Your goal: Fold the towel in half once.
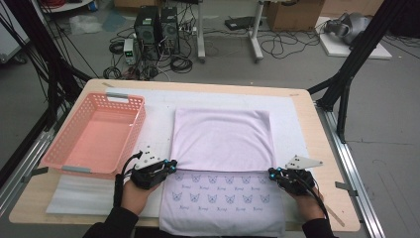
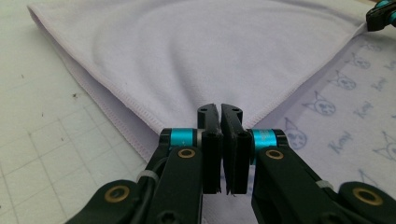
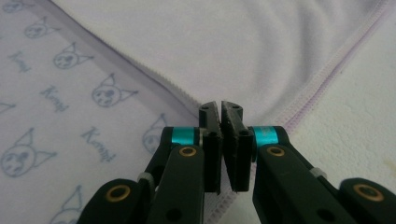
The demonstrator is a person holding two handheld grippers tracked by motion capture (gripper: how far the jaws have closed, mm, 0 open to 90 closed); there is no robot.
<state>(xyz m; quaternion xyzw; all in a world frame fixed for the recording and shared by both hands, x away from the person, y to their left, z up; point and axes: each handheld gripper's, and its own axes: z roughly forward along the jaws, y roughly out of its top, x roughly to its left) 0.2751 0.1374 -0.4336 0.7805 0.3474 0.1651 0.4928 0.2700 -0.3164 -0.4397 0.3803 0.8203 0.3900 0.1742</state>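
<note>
- Pale lilac cloth towel with a printed cat-face pattern (image 1: 223, 141) lay flat mid-desk, its far half folded toward the person, leaving a printed strip bare.
- Left gripper (image 1: 171, 164): fingers clamped together on the fold's near left corner.
- Right gripper (image 1: 273, 173): fingers pinched on the near right corner.
- Pink plastic lattice basket (image 1: 69, 158) sat left of the towel, just beside the left gripper.

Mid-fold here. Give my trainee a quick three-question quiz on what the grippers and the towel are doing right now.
1. True or false: both grippers are shut on corners of the towel's folded-over layer.
2. What stands left of the towel? A) pink basket B) metal bowl C) cardboard box
3. What is printed on the towel's uncovered near part?

Key:
1. True: left gripper and right gripper each pinch a corner.
2. A, the pink basket.
3. Cat-like faces with lettering.
</note>
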